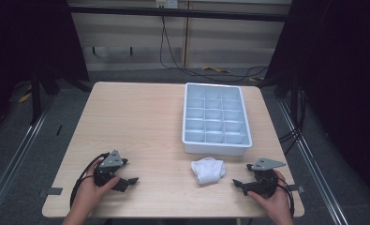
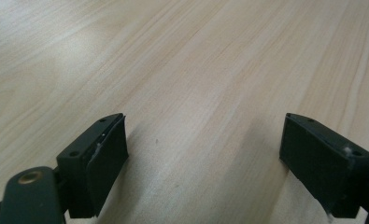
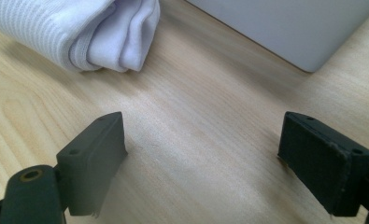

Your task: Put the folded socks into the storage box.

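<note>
Right gripper view: right gripper (image 3: pixel 202 154) jaws wide apart, empty, near white cloth (image 3: pixel 79 32).

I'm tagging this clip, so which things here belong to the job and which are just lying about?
Job:
- white cloth, bundled on the table just in front of the tray
- divided tray, compartments bare
- right tongs, open, aimed at the cloth
- left tongs, open, over bare wood

Lying about:
- cables on the floor beyond the table
- tape at the table's left edge
</note>
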`<state>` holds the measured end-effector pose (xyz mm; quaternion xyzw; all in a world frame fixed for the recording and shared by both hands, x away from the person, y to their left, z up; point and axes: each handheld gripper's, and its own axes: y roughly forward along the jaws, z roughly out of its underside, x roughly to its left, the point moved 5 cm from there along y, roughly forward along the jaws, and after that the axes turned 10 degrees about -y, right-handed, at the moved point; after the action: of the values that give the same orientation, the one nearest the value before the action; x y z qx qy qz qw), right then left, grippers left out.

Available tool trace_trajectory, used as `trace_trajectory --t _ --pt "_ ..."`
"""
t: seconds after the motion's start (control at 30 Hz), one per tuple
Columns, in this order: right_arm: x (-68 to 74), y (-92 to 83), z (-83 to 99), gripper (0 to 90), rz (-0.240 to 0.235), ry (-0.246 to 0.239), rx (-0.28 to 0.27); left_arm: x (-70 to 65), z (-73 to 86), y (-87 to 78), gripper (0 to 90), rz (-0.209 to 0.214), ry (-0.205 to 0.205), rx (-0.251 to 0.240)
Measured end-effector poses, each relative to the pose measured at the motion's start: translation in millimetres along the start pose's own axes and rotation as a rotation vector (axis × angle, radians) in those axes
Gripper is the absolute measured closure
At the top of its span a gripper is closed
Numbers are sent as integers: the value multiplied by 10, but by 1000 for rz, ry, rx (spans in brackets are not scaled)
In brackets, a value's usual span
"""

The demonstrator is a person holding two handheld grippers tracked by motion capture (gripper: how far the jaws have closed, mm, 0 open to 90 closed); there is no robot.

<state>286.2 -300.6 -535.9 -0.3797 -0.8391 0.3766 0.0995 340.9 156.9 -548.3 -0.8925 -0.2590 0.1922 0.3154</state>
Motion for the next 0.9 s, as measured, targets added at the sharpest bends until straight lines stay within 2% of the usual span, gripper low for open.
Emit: trace_trajectory --t 0.37,0.43,0.47,0.5,0.53,0.6,0.63,0.67,0.77,0.83,0.9 --pt "5 5 -6 144 -6 -9 -3 0 2 -1 149 0 2 1" --pt "25 -16 -39 149 -34 -25 60 2 6 -7 149 1 10 6" --pt "25 -16 -39 149 -34 -25 60 2 6 -7 149 1 10 6" --pt "42 -25 -63 151 -47 -55 92 2 6 -7 149 1 10 6" --pt "101 -44 -125 157 -60 -145 150 2 6 -7 149 1 10 6" --pt "156 -73 -191 196 -83 -236 228 2 6 -7 149 1 9 6" --pt "156 -73 -191 196 -83 -236 228 2 6 -7 149 1 9 6" --pt "208 -83 -256 203 -120 -323 297 2 6 -7 149 1 10 6" --pt "268 -86 -335 227 -172 -374 370 2 7 -7 149 1 10 6" --pt "300 -92 -409 239 -173 -440 397 2 7 -8 149 1 10 6" --pt "338 -100 -482 246 -193 -467 421 2 7 -8 149 1 10 6"
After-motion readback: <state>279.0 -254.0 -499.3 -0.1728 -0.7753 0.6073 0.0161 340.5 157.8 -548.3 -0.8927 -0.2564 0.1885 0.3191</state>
